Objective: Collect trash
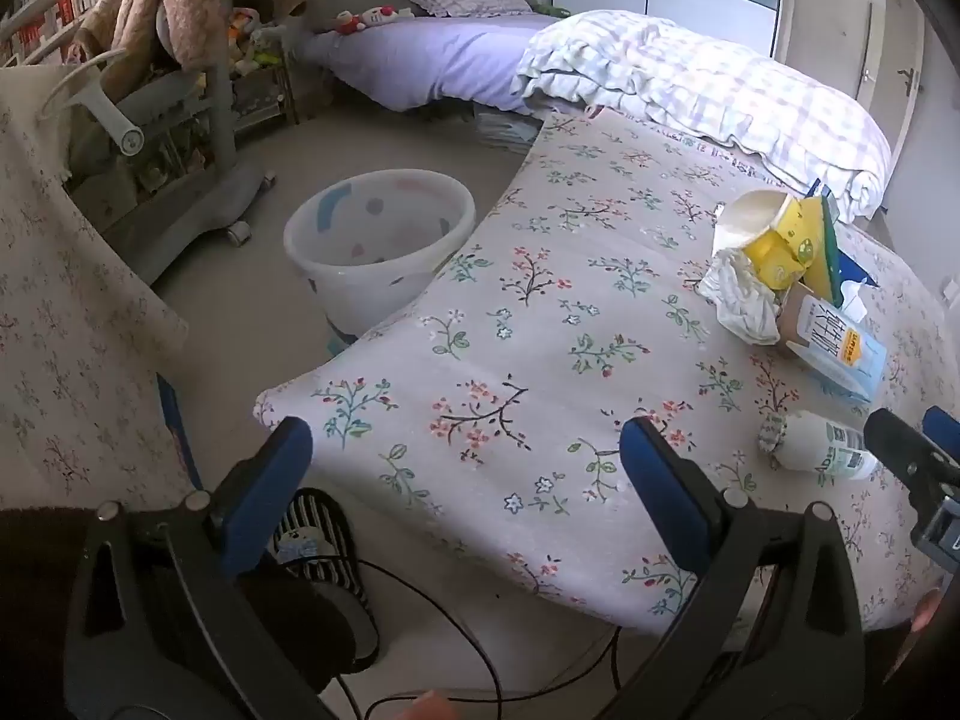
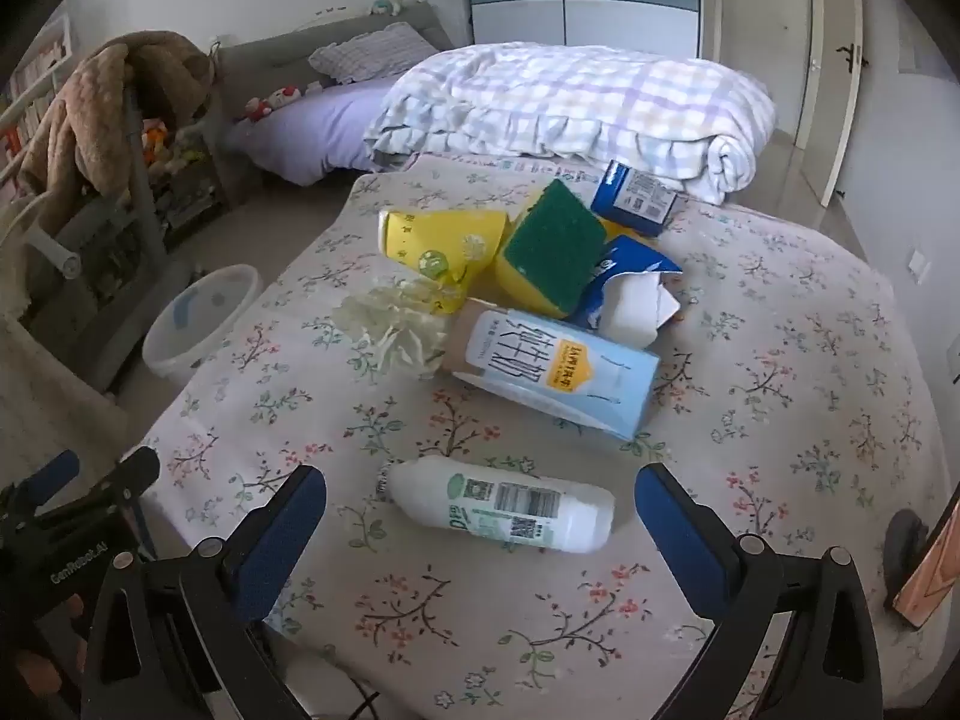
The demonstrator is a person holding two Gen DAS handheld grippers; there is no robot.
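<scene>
Trash lies on a floral-covered table [image 2: 810, 396]: a white plastic bottle [image 2: 504, 510] on its side, a light blue milk carton [image 2: 558, 372], a yellow paper cup [image 2: 444, 246], a yellow-green sponge [image 2: 552, 246], crumpled plastic wrap [image 2: 390, 330] and torn blue cartons [image 2: 636, 195]. My right gripper [image 2: 480, 510] is open, with the bottle between and just beyond its fingertips. My left gripper [image 1: 465, 456] is open and empty over the table's near corner. A white bin [image 1: 378, 240] stands on the floor left of the table. The bottle [image 1: 816, 450] and the pile [image 1: 780, 264] also show in the left wrist view.
A bed with a checked quilt [image 2: 576, 108] lies behind the table. A grey chair draped with a brown blanket [image 1: 180, 12] stands left of the bin. A striped slipper [image 1: 318, 534] and cables lie on the floor under my left gripper.
</scene>
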